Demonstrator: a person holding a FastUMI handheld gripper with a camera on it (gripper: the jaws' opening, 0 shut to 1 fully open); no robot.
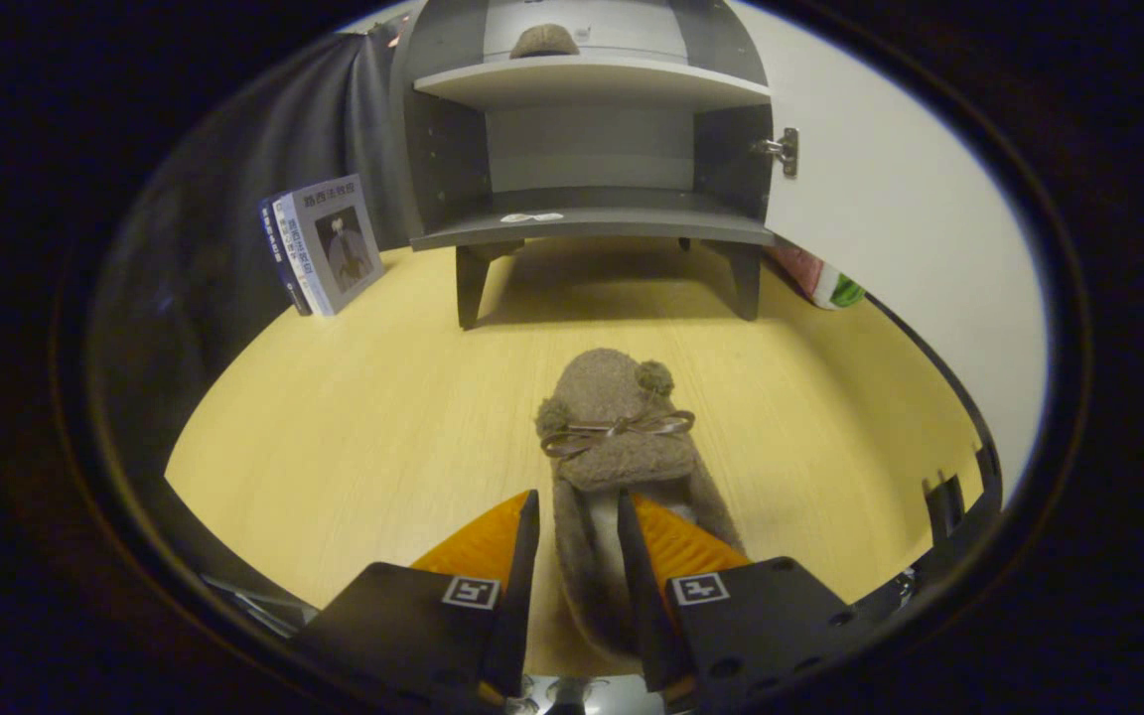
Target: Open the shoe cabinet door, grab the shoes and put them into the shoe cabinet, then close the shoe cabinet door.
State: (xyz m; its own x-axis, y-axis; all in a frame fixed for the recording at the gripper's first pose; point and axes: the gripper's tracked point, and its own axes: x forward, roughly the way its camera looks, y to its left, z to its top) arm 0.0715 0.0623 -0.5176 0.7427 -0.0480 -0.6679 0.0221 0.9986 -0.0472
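A fuzzy brown slipper (pixel 612 417) with a ribbon bow lies toe-forward on the wooden table (pixel 354 417), pointing at the shoe cabinet. My gripper (pixel 577 501) is shut on the slipper's left side wall: one finger is outside it and the other sits inside the shoe opening. Beyond the slipper the grey shoe cabinet (pixel 592 223) stands with its door (pixel 890 199) swung open to the right. A second brown slipper (pixel 544 40) rests on the cabinet's upper shelf. The lower shelf holds only a small white sticker.
Two books (pixel 324 243) lean upright against the dark cloth left of the cabinet. A pink and green object (pixel 830 283) lies behind the open door, right of the cabinet's leg. Bare table stretches between the slipper and the cabinet's legs.
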